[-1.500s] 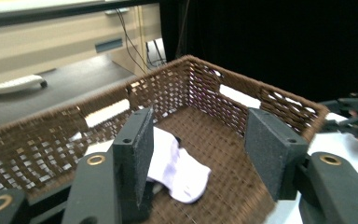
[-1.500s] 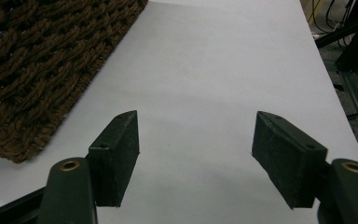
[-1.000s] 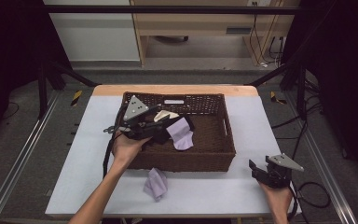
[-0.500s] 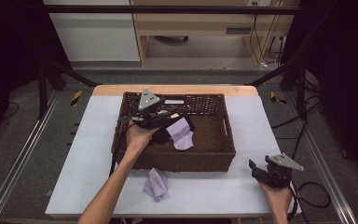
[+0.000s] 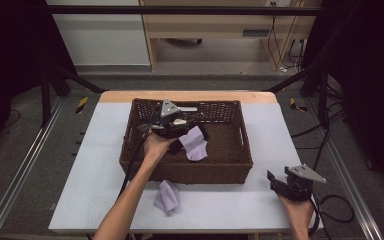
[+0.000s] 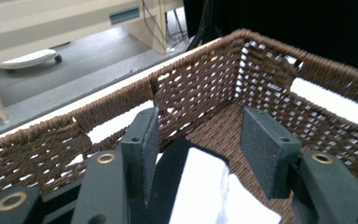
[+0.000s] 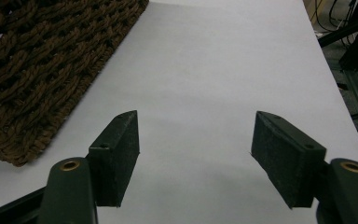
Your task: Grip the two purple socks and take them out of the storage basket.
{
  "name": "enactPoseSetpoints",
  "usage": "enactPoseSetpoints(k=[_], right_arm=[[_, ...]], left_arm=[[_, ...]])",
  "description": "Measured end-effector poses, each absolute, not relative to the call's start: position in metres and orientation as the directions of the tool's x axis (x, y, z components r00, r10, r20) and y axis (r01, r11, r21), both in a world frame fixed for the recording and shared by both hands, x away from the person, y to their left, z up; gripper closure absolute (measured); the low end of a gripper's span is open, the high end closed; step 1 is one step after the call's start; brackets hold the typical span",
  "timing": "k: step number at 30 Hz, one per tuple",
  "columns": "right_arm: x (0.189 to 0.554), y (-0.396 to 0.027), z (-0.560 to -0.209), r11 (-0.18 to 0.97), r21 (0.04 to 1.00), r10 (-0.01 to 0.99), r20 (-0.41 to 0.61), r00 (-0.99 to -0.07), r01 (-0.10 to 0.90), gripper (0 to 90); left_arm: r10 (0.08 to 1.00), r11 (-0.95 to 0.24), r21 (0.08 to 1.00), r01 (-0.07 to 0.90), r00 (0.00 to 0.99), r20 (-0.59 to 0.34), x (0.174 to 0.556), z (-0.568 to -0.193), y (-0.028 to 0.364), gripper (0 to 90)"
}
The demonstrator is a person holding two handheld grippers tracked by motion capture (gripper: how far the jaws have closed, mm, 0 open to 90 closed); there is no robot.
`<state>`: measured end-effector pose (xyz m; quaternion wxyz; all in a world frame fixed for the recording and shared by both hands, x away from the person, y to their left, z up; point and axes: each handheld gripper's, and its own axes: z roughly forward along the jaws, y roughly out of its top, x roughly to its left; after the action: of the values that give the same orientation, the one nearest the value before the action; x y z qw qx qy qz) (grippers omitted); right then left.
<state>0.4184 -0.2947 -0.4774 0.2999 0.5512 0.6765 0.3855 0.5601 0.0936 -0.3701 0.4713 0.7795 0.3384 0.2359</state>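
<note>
Over the brown wicker basket [image 5: 236, 165] on the white table [image 5: 97, 150], the person's left hand [image 5: 155, 146] holds the left tongs [image 5: 192, 131] low inside the basket, pointing toward its right half. The left gripper view shows these tongs [image 6: 196, 154] with their two black jaws standing apart, having just been closing a little; between and below them lie a pale lilac cloth [image 6: 205, 196] and a black piece of fabric [image 6: 168, 186], and neither pad presses on them, so nothing is gripped. From the high view the lilac cloth [image 5: 196, 145] rests on the basket floor near the middle, just beside the jaw tips, with the black fabric [image 5: 176, 146] at its left edge. A second lilac cloth [image 5: 167, 196] lies crumpled on the table in front of the basket's near wall, close to the left forearm. Well apart, at the table's near right corner, the right hand [image 5: 296, 212] holds the right tongs [image 5: 275, 181] just above the surface; in the right gripper view their jaws [image 7: 196, 140] gape wide over bare table with a basket corner [image 7: 32, 79] at the left.
</note>
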Motion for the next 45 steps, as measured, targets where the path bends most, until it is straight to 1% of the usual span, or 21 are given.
enactPoseSetpoints(k=[1, 3, 9, 13, 17, 28, 33, 35, 43, 45], right_arm=[[0.418, -0.295, -0.477, 0.095, 0.852, 0.977, 0.019, -0.213, 0.514, 32.3], [0.419, -0.295, -0.477, 0.096, 0.852, 0.977, 0.019, -0.213, 0.515, 32.3], [0.418, -0.295, -0.477, 0.096, 0.853, 0.977, 0.018, -0.214, 0.513, 32.3], [0.419, -0.295, -0.477, 0.096, 0.852, 0.977, 0.019, -0.213, 0.515, 32.3], [0.419, -0.294, -0.478, 0.101, 0.851, 0.976, 0.014, -0.215, 0.515, 32.4], [0.418, -0.294, -0.477, 0.099, 0.852, 0.976, 0.018, -0.216, 0.514, 32.9], [0.419, -0.294, -0.478, 0.102, 0.851, 0.976, 0.015, -0.218, 0.516, 32.9], [0.419, -0.294, -0.478, 0.101, 0.85, 0.976, 0.016, -0.218, 0.516, 32.9], [0.419, -0.294, -0.478, 0.102, 0.851, 0.976, 0.015, -0.218, 0.516, 32.9], [0.419, -0.294, -0.478, 0.102, 0.85, 0.976, 0.016, -0.219, 0.516, 32.9]], left_arm=[[0.749, -0.352, 0.883, 0.309, 0.659, 0.068, 0.561, -0.373, 0.092, 47.0], [0.75, -0.365, 0.873, 0.324, 0.657, 0.07, 0.563, -0.376, 0.091, 47.3], [0.75, -0.393, 0.839, 0.376, 0.658, 0.057, 0.569, -0.387, 0.089, 47.3], [0.748, -0.427, 0.81, 0.403, 0.66, 0.066, 0.57, -0.392, 0.088, 47.1], [0.741, -0.438, 0.791, 0.427, 0.669, 0.05, 0.572, -0.396, 0.087, 46.5], [0.741, -0.507, 0.712, 0.485, 0.668, 0.072, 0.576, -0.407, 0.082, 46.5], [0.739, -0.524, 0.676, 0.518, 0.671, 0.059, 0.579, -0.411, 0.081, 47.2], [0.74, -0.533, 0.667, 0.52, 0.669, 0.071, 0.58, -0.412, 0.081, 47.0], [0.739, -0.558, 0.62, 0.553, 0.67, 0.067, 0.582, -0.418, 0.08, 47.0], [0.74, -0.559, 0.601, 0.572, 0.671, 0.048, 0.583, -0.419, 0.079, 47.9]])
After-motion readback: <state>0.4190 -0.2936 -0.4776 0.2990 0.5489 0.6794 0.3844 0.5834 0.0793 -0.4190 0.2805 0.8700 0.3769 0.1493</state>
